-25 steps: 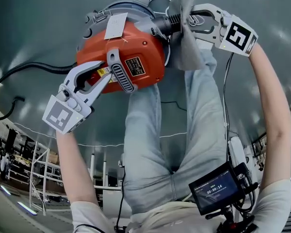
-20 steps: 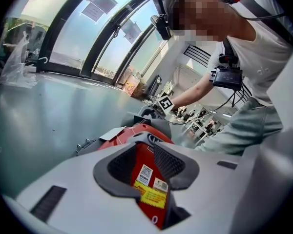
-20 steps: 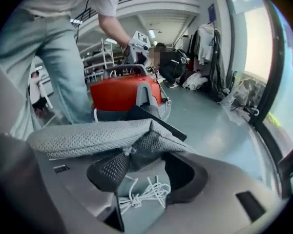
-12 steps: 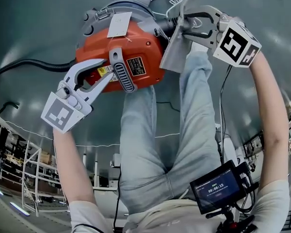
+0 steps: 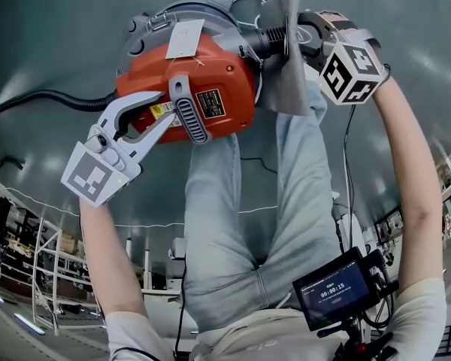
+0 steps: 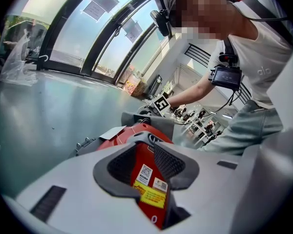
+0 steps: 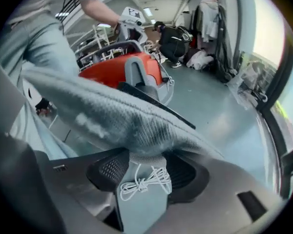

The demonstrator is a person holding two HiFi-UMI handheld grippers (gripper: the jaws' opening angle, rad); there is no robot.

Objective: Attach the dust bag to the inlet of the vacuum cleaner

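Observation:
The orange vacuum cleaner [image 5: 210, 70] lies on the grey floor, its black ribbed inlet [image 5: 267, 40] pointing right. My left gripper [image 5: 164, 107] is shut on the vacuum's red body [image 6: 145, 177] beside the yellow label. My right gripper [image 5: 295, 37] is shut on the grey cloth dust bag [image 5: 286, 77], holding it right at the inlet; the bag hides the inlet's mouth. In the right gripper view the bag [image 7: 112, 118] spreads over the right gripper [image 7: 141, 167], with its white cord [image 7: 144, 182] dangling, and the vacuum [image 7: 119, 69] lies beyond.
A black hose [image 5: 52, 98] runs left from the vacuum. A white tag [image 5: 182, 37] lies on its top. The person's legs [image 5: 240, 224] stand close behind it, with a small screen [image 5: 334, 290] at the waist. Clothes and bags [image 7: 200, 60] sit by the far wall.
My right gripper has rolled over and pushed closer to the inlet, swinging the dust bag so that it drapes across the inlet. The left gripper has stayed on the vacuum.

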